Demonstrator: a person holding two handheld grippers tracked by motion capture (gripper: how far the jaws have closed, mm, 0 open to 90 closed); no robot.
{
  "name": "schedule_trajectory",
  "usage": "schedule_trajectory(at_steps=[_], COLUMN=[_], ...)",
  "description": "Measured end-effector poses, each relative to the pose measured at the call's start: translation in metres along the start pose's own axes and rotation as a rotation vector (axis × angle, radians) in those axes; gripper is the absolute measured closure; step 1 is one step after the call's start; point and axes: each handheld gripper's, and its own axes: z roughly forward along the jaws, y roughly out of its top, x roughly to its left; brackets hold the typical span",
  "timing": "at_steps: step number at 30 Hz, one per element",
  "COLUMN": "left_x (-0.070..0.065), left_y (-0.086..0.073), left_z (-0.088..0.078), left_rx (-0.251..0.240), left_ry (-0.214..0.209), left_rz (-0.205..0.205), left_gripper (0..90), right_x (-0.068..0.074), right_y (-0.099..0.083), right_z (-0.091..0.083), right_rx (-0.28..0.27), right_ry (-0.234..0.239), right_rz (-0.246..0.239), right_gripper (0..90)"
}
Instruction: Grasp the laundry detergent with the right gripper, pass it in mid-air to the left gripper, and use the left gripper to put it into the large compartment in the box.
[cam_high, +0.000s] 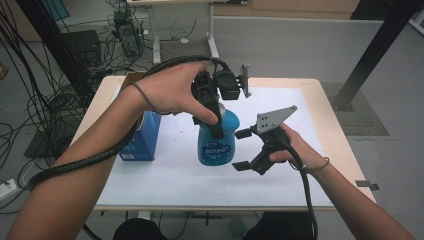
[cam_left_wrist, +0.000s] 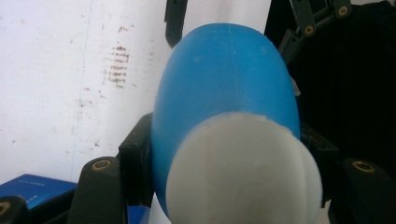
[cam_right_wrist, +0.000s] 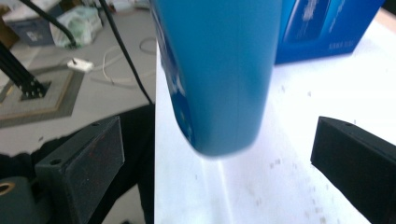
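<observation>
A blue bottle (cam_high: 218, 144) (cam_right_wrist: 215, 70) with a white cap (cam_left_wrist: 243, 172) and a printed label is at the middle of the white sheet. My left gripper (cam_high: 215, 125) (cam_left_wrist: 229, 158) comes down from above and is shut on the bottle's upper part, with black jaws on both sides just below the cap. My right gripper (cam_high: 241, 150) (cam_right_wrist: 219, 172) is just to the right of the bottle, open, its jaws wide on either side of the bottle's lower end without touching it. The bottle's base appears to hang a little above the sheet.
A blue carton (cam_high: 142, 137) (cam_right_wrist: 327, 28) (cam_left_wrist: 32, 191) stands to the left of the bottle. A white sheet (cam_high: 280, 175) covers the wooden table (cam_high: 330, 120). Cables and equipment lie on the floor beyond the table's far and left edges.
</observation>
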Motion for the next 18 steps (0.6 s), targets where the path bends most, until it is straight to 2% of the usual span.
schedule_trajectory(at_steps=[6, 18], left_x=[0.0, 0.004], left_y=[-0.002, -0.012], left_z=[0.0, -0.007], left_rx=[0.004, -0.005], left_ry=[0.005, 0.016], left_rz=[-0.006, -0.039], left_gripper=[37.6, 37.7], right_x=[-0.003, -0.014], right_y=[-0.004, -0.016], right_z=[-0.003, -0.019], right_rx=[0.119, 0.338], right_ry=[-0.017, -0.117], right_rz=[0.025, 0.112], right_gripper=[2.6, 2.8])
